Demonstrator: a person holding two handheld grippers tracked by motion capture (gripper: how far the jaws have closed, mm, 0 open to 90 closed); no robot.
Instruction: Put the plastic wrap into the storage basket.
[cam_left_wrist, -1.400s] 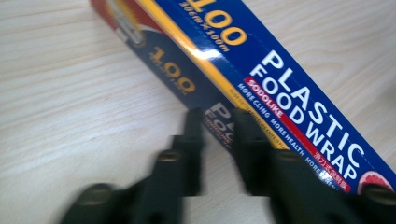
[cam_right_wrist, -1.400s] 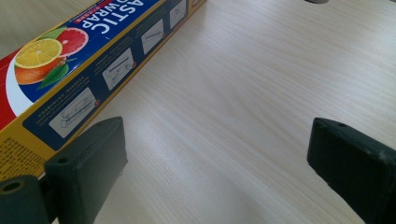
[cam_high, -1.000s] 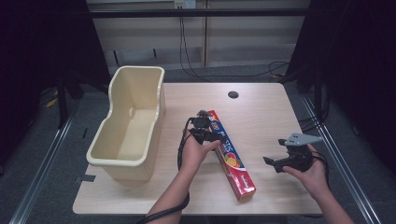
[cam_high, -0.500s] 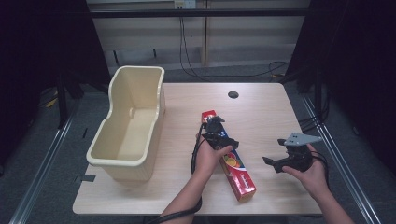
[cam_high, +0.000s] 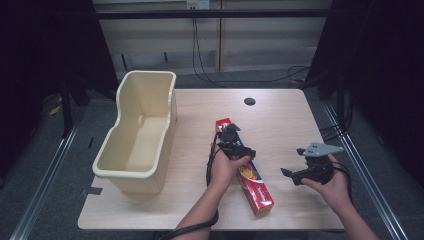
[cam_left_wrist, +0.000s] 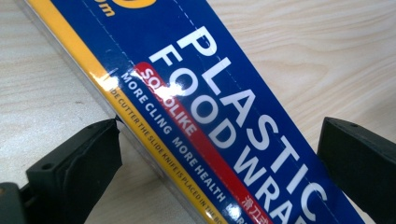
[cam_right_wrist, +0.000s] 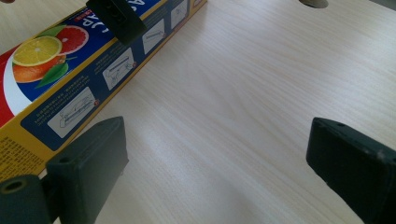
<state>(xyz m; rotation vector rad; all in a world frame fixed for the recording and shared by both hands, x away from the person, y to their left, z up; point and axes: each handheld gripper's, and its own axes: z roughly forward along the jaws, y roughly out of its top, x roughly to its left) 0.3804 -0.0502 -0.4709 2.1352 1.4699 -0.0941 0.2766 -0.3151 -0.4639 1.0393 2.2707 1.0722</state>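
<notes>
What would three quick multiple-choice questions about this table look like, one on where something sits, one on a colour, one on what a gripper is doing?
1. Where does the cream tub stand?
A. at the table's left edge
B. at the right edge
C. on top of the box

2. What colour is the band behind the words PLASTIC FOOD WRAP on the food wrap box?
A. green
B. blue
C. white

3. How does the left gripper stand?
A. shut on the tub
B. shut in the air
C. open, one jaw on each side of the box

Answers: 1 A, the high view shows the tub on the left side of the table. 2 B, the left gripper view shows white letters on blue. 3 C, that view shows a gap between the right jaw and the box.
</notes>
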